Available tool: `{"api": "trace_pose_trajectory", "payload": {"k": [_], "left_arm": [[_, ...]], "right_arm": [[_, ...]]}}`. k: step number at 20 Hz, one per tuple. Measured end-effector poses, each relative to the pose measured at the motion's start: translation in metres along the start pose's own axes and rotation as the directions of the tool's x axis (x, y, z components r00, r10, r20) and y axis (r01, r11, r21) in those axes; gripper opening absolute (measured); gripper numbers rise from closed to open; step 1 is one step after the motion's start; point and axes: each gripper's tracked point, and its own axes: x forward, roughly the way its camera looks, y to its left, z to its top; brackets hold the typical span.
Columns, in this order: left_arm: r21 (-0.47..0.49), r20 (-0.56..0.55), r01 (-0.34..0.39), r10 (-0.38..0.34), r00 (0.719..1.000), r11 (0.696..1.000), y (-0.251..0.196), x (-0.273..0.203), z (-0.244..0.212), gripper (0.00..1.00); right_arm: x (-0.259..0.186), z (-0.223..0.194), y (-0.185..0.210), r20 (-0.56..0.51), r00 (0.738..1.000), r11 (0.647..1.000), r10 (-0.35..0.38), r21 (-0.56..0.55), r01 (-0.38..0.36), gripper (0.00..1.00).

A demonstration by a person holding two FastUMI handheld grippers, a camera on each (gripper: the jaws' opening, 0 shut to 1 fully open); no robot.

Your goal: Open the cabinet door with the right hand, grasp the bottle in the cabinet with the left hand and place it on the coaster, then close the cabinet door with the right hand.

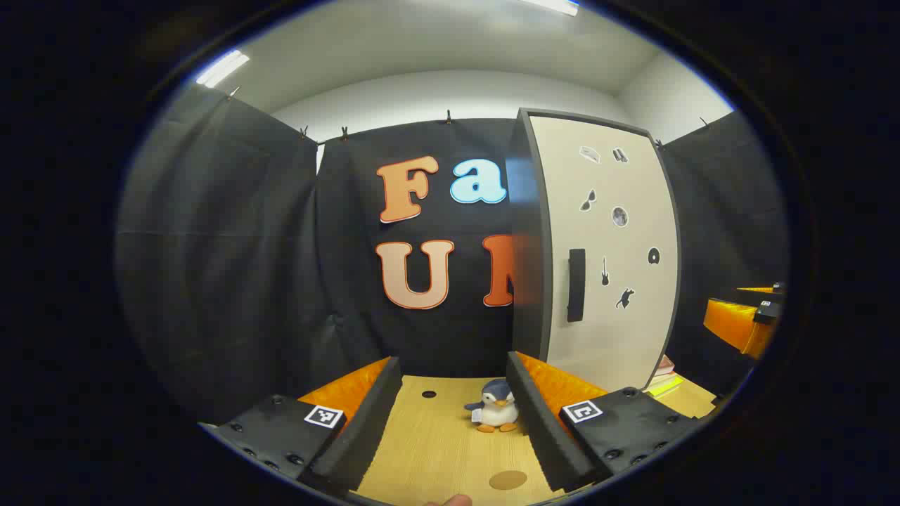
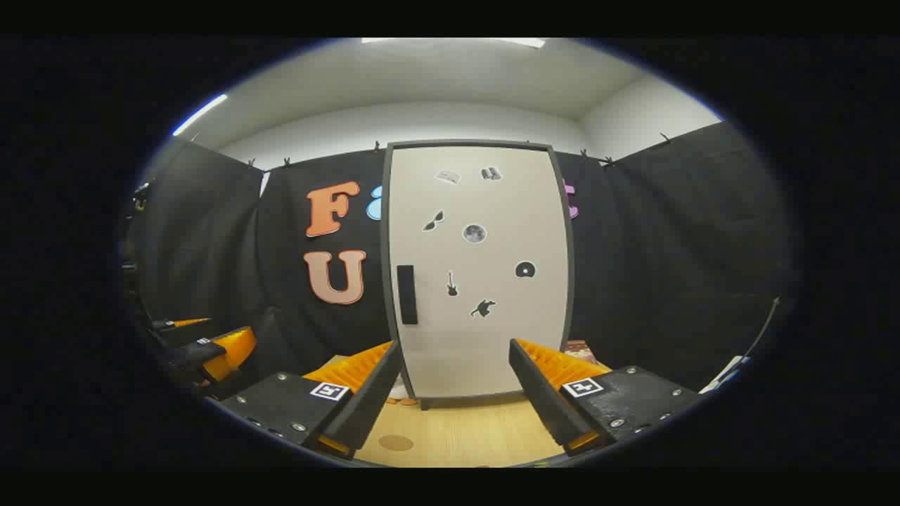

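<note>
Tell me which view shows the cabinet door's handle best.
The right gripper view: the black handle faces the camera squarely on the shut cabinet door. The left gripper view shows it at a slant, near the door's left edge.

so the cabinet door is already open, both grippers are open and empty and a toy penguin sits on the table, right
Not quite: the cabinet door is shut, flush in its frame in the right gripper view, its black handle untouched. The rest holds: the left gripper and right gripper are open and empty, and the toy penguin sits on the table.
</note>
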Motion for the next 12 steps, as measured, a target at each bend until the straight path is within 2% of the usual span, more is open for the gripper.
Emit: {"api": "trace_pose_trajectory", "payload": {"k": [12], "left_arm": [[0.017,0.012,-0.002,0.002,1.000,1.000,0.0073,0.0058,0.0009,0.98]], "right_arm": [[0.0060,0.0001,-0.0019,-0.002,1.000,1.000,-0.016,-0.015,0.016,0.95]]}}
